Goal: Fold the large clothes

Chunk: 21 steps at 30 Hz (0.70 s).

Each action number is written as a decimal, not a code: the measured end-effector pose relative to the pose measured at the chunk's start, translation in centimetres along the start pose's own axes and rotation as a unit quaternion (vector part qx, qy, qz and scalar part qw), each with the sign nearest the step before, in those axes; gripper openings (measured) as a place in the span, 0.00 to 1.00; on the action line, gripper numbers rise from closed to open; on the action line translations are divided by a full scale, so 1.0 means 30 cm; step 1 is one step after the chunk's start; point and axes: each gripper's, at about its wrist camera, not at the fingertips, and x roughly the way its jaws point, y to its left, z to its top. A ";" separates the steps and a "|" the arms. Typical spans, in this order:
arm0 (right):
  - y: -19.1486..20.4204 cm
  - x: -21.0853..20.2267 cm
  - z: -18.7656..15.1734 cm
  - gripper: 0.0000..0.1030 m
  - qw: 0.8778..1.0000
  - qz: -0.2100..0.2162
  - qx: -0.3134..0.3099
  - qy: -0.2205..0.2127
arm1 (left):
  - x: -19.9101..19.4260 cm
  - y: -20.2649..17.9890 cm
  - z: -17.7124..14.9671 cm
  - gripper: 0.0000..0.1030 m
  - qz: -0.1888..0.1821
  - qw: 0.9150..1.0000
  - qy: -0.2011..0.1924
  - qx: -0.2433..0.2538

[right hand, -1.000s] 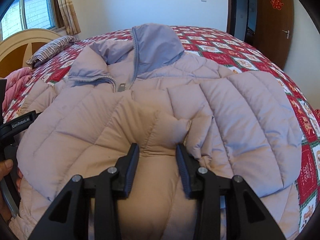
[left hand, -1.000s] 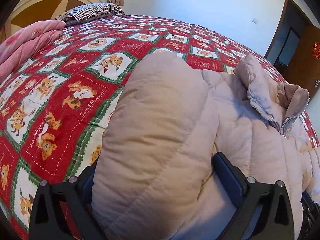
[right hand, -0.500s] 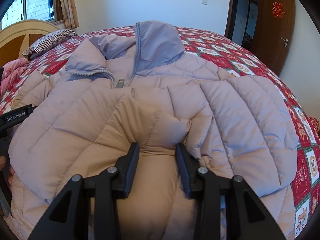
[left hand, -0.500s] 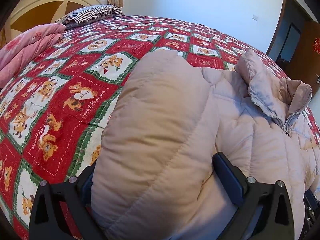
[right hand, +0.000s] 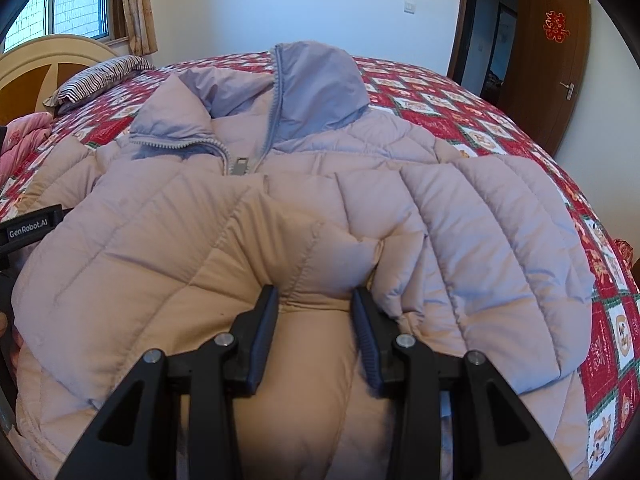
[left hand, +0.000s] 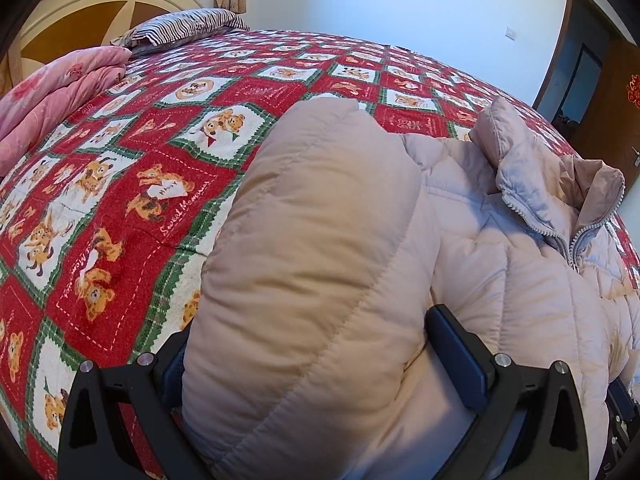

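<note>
A pale pink quilted puffer jacket (right hand: 400,208) lies front up on the bed, collar (right hand: 320,92) at the far end, zip partly open. My right gripper (right hand: 316,300) is shut on a bunched fold of the jacket's fabric near its middle. My left gripper (left hand: 308,336) is shut on a thick puffed fold of the jacket (left hand: 312,240) at its left side, held up off the bed. The jacket's collar (left hand: 552,184) shows at the right of the left wrist view. The left gripper's body (right hand: 28,228) shows at the left edge of the right wrist view.
The bed has a red patchwork quilt with bear prints (left hand: 140,168). A folded pink blanket (left hand: 52,96) and a striped pillow (left hand: 184,28) lie by the headboard (left hand: 92,12). A brown door (right hand: 556,60) stands at the right.
Both grippers keep their hold on the jacket. The views have shifted slightly; the jacket fold in the left gripper sits a little more to the right.
</note>
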 end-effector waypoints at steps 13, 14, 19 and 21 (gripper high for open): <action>-0.064 -0.102 0.066 0.80 0.997 0.079 0.006 0.006 | -0.192 0.017 0.172 0.99 -0.044 0.999 -0.001 0.005; -0.076 -0.123 0.103 0.81 0.997 0.079 0.006 -0.005 | -0.203 0.001 0.198 0.99 -0.046 0.999 -0.007 0.008; -0.096 -0.119 0.300 0.89 0.997 0.076 0.013 -0.021 | -0.156 -0.160 0.339 0.99 -0.056 0.997 -0.012 0.053; -0.093 -0.094 0.377 0.89 0.998 0.059 0.012 -0.028 | -0.123 -0.224 0.378 0.99 -0.043 0.996 -0.013 0.076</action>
